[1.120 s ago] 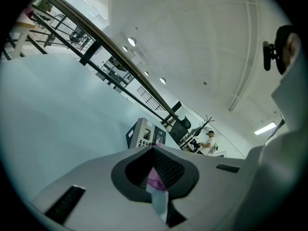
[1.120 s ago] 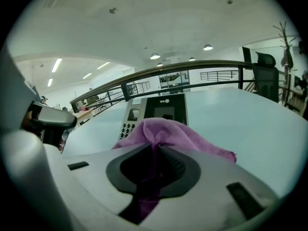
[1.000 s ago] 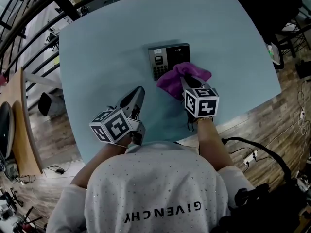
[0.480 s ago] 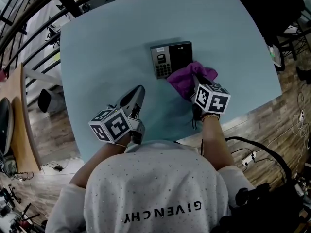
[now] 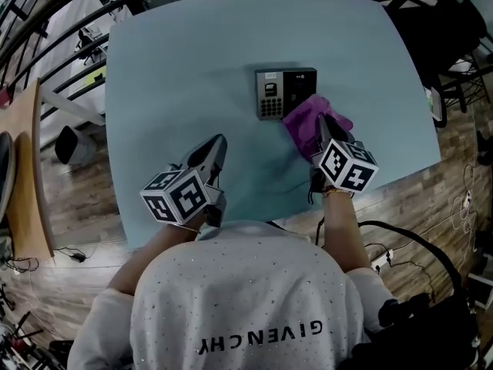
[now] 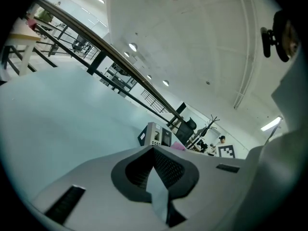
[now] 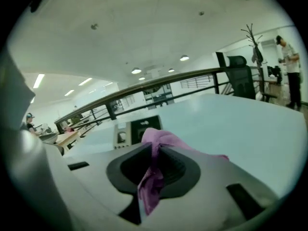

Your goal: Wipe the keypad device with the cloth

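Note:
The keypad device (image 5: 284,91) lies flat on the pale blue table (image 5: 185,68), its grey keypad half on the left, its black half on the right. A purple cloth (image 5: 308,122) is bunched just below the device's right corner, and my right gripper (image 5: 326,127) is shut on it. In the right gripper view the cloth (image 7: 155,163) hangs pinched between the jaws, with the device (image 7: 137,130) just beyond. My left gripper (image 5: 215,150) rests shut and empty at the lower left, apart from the device. The left gripper view shows its jaws closed and the device (image 6: 155,134) ahead.
Railings (image 5: 54,21) and a wooden bench (image 5: 27,176) stand left of the table. Chairs (image 5: 431,6) and cables (image 5: 462,206) sit to the right on the wood floor. The table's near edge (image 5: 254,220) is close to the person's body.
The right gripper has drawn the cloth to the right and back, from over the device's lower right part to just off its corner. The left gripper has stayed put.

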### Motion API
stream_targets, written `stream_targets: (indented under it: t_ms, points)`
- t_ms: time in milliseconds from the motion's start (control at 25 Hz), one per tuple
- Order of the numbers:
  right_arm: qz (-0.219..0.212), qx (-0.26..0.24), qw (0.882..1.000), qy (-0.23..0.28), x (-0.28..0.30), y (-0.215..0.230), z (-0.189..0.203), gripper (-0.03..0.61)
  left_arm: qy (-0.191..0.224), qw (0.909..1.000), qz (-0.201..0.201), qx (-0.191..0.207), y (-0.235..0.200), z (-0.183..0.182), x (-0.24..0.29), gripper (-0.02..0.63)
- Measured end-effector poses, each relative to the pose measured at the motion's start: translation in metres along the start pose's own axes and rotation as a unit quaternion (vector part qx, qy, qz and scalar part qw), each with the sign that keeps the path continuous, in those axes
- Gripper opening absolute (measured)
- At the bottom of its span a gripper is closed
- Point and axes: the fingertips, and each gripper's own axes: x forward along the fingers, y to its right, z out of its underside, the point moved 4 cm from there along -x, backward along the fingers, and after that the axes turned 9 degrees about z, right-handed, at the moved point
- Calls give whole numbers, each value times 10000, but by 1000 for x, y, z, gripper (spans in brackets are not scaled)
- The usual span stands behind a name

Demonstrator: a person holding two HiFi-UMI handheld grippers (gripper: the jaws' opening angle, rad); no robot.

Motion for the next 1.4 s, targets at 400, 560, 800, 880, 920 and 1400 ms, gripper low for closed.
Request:
stream_targets:
  t_ms: [400,560,800,880,920,1400]
  points:
    - [-2141,-950,9701,-630,-30,-179,21,46,768,9967,-90,-242,-28,-30,-52,5]
    - [-2077,-1302,9670,-697,-16,-210,17,46,699,9965,405,-234,-29,-36,-73,5]
    - [-920,-2350,9668,-397,31,-218,-5,48,293,9964,720,325,-59,-55,-119,5]
    - [-513,-2632,9629,-305,37,-215,-8,46,198,9956,841,359,-72,-49,-130,5]
    - [-344,-2759,9602,-253,39,-215,-9,46,145,9953,899,337,-79,-47,-135,5]
    - [745,-4206,9040,-160,62,-219,-7,48,227,9956,887,-204,-124,-49,-144,5]
